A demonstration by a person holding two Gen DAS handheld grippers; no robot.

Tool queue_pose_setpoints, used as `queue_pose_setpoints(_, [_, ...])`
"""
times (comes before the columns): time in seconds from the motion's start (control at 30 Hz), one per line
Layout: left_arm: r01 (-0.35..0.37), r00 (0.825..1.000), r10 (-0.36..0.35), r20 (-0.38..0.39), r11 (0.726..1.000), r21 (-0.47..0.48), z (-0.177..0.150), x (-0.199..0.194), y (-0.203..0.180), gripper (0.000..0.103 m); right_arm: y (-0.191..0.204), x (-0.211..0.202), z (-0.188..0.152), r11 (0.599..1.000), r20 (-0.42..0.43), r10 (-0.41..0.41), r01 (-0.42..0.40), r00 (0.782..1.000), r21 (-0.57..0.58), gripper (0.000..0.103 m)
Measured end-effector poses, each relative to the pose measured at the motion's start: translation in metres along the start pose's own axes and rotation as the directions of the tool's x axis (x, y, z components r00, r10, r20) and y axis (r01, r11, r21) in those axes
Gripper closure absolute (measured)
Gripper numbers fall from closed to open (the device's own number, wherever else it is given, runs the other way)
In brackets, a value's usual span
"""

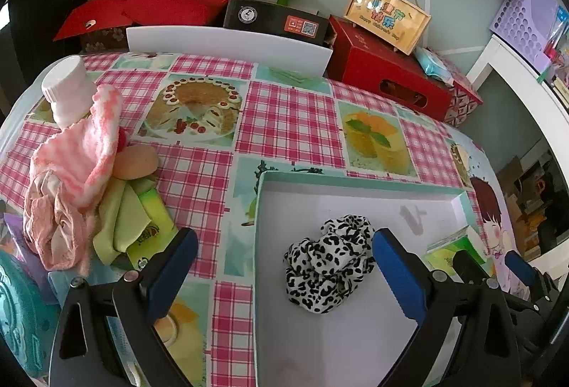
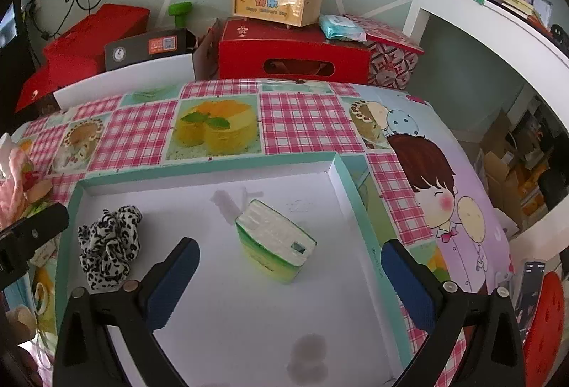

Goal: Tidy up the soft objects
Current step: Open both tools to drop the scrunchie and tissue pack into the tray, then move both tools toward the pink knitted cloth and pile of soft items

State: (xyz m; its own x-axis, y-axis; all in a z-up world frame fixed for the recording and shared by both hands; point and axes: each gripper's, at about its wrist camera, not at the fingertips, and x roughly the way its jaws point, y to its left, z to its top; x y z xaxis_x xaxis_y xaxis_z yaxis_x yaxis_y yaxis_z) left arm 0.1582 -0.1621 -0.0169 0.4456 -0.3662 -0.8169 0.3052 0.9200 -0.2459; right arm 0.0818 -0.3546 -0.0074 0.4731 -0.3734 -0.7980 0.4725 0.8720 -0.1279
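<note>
Left tongs [image 1: 284, 262] and right tongs [image 2: 290, 271] spread wide, empty, above tray [image 1: 355, 181] near bench front edge; scrunchie [image 1: 329, 262] inside: probably light, soft, compressible, best pinched across bunched folds.

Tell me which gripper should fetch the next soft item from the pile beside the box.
Left. The left gripper stands open next to the pile, with the pink striped cloth just off its left finger. The right gripper is open over the box, farther away.
</note>
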Motion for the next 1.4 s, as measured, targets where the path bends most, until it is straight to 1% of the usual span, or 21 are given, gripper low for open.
queue_pose_setpoints(0.07, [-0.008,1.000,0.008,0.000,1.000,-0.001,0.000,0.000,0.001,0.005,0.000,-0.001,0.000,1.000,-0.002,0.004,-0.004,1.000,0.005,0.000])
queue_pose_setpoints(0.2, [-0.038,0.999,0.038,-0.005,0.999,0.000,0.002,-0.001,0.005,0.005,-0.003,-0.009,0.003,0.997,0.019,0.051,-0.052,0.999,0.057,0.000])
queue_pose_setpoints(0.27, [-0.086,0.996,0.086,-0.016,0.996,0.001,0.003,-0.001,0.008,0.005,-0.002,-0.014,0.005,0.993,0.030,0.086,-0.088,0.996,0.074,0.000])
queue_pose_setpoints(0.33, [-0.126,0.991,0.126,-0.035,0.992,-0.002,0.003,0.000,0.013,0.005,0.002,-0.015,0.005,0.992,0.028,0.095,-0.097,0.995,0.075,0.000])
queue_pose_setpoints(0.37, [-0.131,0.991,0.131,-0.041,0.991,-0.008,0.003,0.001,0.015,0.005,0.005,-0.016,0.005,0.993,0.026,0.094,-0.096,0.995,0.069,0.000])
queue_pose_setpoints(0.5, [-0.124,0.991,0.122,-0.045,0.991,-0.042,0.006,-0.002,0.025,0.005,0.013,-0.015,0.004,0.995,0.014,0.092,-0.092,0.996,0.045,0.000])
queue_pose_setpoints(0.7, [-0.130,0.991,0.128,-0.043,0.989,-0.065,0.011,-0.011,0.035,0.005,0.015,-0.014,0.002,0.989,-0.008,0.126,-0.125,0.992,0.075,0.000])
queue_pose_setpoints(0.97, [-0.139,0.990,0.141,0.003,0.980,-0.143,0.025,-0.040,0.065,0.005,0.034,-0.015,0.000,0.988,-0.015,0.148,-0.147,0.989,0.037,0.000])
queue_pose_setpoints(1.03, [-0.157,0.986,0.163,0.021,0.975,-0.155,0.029,-0.049,0.074,0.005,0.039,-0.016,-0.001,0.987,-0.016,0.161,-0.160,0.987,0.028,0.000])
queue_pose_setpoints(1.1, [-0.194,0.979,0.202,0.036,0.968,-0.157,0.033,-0.058,0.084,0.005,0.043,-0.016,-0.002,0.986,-0.015,0.168,-0.168,0.986,0.019,0.000])
queue_pose_setpoints(1.17, [-0.214,0.973,0.225,0.048,0.962,-0.169,0.036,-0.066,0.095,0.005,0.048,-0.018,-0.002,0.985,-0.004,0.171,-0.171,0.985,0.001,0.000])
queue_pose_setpoints(1.27, [-0.223,0.968,0.241,0.066,0.952,-0.209,0.040,-0.079,0.113,0.005,0.055,-0.029,-0.001,0.986,0.047,0.165,-0.164,0.985,-0.026,0.000])
queue_pose_setpoints(1.33, [-0.246,0.960,0.271,0.078,0.940,-0.235,0.042,-0.088,0.128,0.005,0.061,-0.036,-0.001,0.984,0.083,0.177,-0.174,0.981,-0.042,0.000])
queue_pose_setpoints(1.4, [-0.294,0.942,0.323,0.090,0.924,-0.243,0.043,-0.096,0.140,0.005,0.067,-0.042,0.000,0.980,0.114,0.196,-0.193,0.974,-0.040,0.000])
